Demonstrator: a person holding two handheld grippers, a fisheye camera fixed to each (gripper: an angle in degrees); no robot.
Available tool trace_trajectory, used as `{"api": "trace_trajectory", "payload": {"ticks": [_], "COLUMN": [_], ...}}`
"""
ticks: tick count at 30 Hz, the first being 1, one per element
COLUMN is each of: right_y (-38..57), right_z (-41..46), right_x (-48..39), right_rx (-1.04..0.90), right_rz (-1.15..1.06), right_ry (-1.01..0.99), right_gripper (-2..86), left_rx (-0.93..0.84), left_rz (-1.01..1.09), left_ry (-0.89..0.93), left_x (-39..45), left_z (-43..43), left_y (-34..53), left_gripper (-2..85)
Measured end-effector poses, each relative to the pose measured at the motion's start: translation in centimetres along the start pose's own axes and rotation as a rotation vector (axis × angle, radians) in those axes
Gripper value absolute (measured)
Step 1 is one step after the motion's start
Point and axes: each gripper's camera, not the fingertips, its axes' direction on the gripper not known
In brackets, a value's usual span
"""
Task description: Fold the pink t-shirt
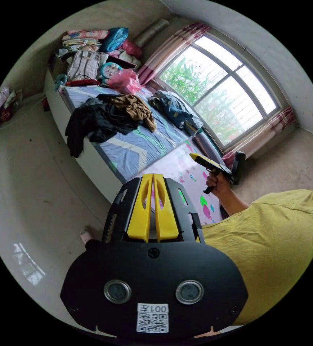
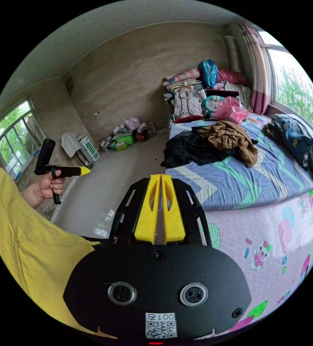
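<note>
Folding hasn't started yet: both the left tool (image 1: 153, 180) and right tool (image 2: 160, 180) are clenched on nothing, held up above the bed (image 2: 242, 180), no pink t-shirt picked out.

dark clothes (image 2: 196, 147) crowd the bed's (image 2: 271, 187) far half (near half bare).

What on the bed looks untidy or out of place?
A black garment lies crumpled and hangs over the edge of the bed, with a brown garment bunched beside it. Both grippers, left and right, are held in the air, jaws together, holding nothing.
</note>
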Motion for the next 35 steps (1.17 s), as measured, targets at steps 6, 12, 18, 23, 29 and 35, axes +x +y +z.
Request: {"api": "trace_trajectory", "payload": {"ticks": [6,12,18,23,29,35], "right_y": [-7.7,-14.0,-17.1,-19.6,-24.0,-28.7], "right_z": [11.7,20.4,25.5,29.1,33.2,36.9], "right_x": [1.2,2.1,3.8,7.9,12.7,16.0], "right_rx": [0.032,0.015,-0.030,0.005,0.061,0.097], "right_rz": [0.097,0.180,0.225,0.257,0.289,0.316], "right_ry": [0.053,0.105,0.200,0.244,0.283,0.330], "right_gripper": [0.4,0.4,0.4,0.1,0.0,0.0], "left_rx": [-0.064,-0.199,-0.245,-0.243,-0.273,-0.326], "left_rz": [0.103,0.251,0.348,0.421,0.539,0.569], "left_ry": [-0.016,-0.023,0.066,0.067,0.029,0.015], "left_x": [-12.2,-22.0,-27.9,-30.0,-30.7,-32.3], "left_z": [-0.8,-0.4,3.3,7.0,10.6,14.9], "left_y": [-9.6,-20.8,-32.7,-41.8,-52.0,-61.7], "left_gripper": [-1.3,-1.3,-1.3,-1.4,-1.6,-1.5]}}
